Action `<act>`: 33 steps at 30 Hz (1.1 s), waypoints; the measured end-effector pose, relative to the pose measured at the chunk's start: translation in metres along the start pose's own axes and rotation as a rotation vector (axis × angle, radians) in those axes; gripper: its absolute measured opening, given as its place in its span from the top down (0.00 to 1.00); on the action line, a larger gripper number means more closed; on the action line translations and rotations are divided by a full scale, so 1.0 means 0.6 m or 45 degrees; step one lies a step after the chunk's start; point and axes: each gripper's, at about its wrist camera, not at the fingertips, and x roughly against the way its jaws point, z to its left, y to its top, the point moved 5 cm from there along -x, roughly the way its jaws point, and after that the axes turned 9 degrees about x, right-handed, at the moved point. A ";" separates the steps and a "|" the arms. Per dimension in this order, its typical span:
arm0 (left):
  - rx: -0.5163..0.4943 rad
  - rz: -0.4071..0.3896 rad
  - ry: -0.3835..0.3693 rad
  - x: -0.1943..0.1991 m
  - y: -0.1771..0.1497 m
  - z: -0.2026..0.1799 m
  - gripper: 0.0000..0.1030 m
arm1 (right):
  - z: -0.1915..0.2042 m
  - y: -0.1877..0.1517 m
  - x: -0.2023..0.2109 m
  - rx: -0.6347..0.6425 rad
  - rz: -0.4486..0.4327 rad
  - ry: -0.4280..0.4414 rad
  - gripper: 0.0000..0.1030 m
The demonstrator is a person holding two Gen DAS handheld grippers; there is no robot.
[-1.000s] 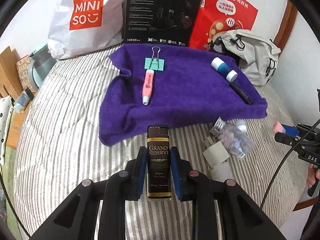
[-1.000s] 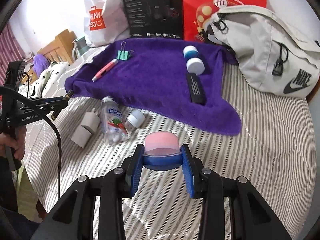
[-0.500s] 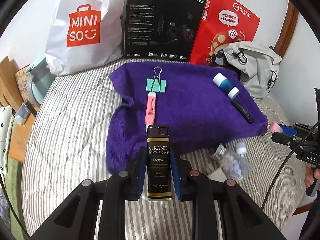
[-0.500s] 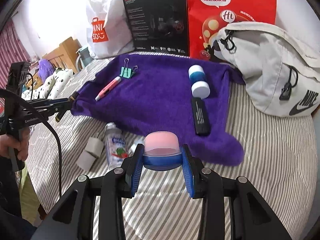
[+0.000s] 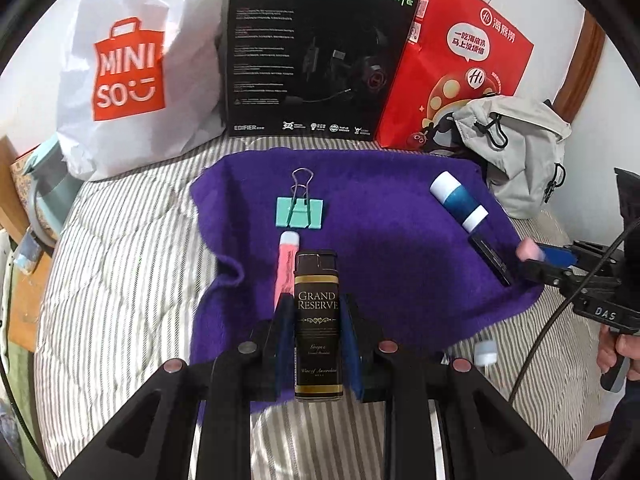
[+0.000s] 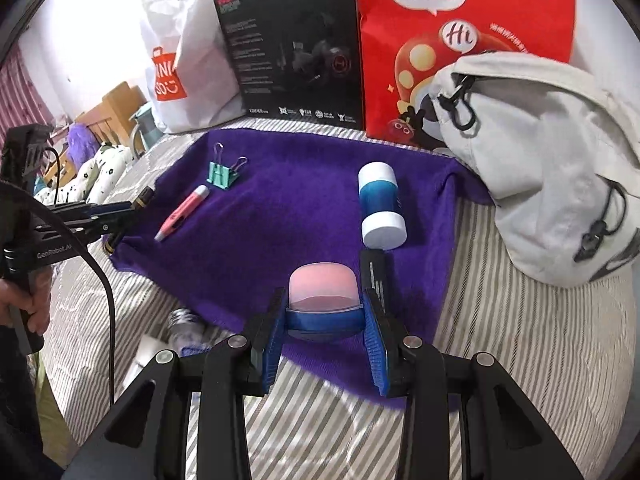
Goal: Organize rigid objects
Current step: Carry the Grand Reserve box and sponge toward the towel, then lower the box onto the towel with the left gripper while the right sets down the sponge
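Here, L tongs (image 5: 317, 320) grip lighter (image 5: 318, 320), R tongs (image 6: 324, 320) grip jar (image 6: 323, 300) over purple towel (image 6: 288, 216), striped bed (image 6: 520, 320).

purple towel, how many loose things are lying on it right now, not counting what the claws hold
4: a green binder clip at the back left, a pink pen just in front of it, a blue-and-white bottle on the right, and a black stick in front of the bottle. Nothing else shows on the towel.

Shopping bags (image 5: 132, 80), grey backpack (image 6: 552, 160), perhaps bedding.
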 end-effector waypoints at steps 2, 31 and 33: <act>-0.001 0.010 0.002 -0.014 0.007 -0.002 0.78 | -0.003 0.003 -0.015 0.002 0.019 0.007 0.64; -0.110 0.120 0.037 -0.145 0.028 -0.031 0.78 | 0.019 0.010 -0.116 0.166 0.138 0.032 0.64; -0.110 0.117 0.038 -0.145 0.028 -0.031 0.78 | 0.019 0.009 -0.116 0.173 0.135 0.037 0.64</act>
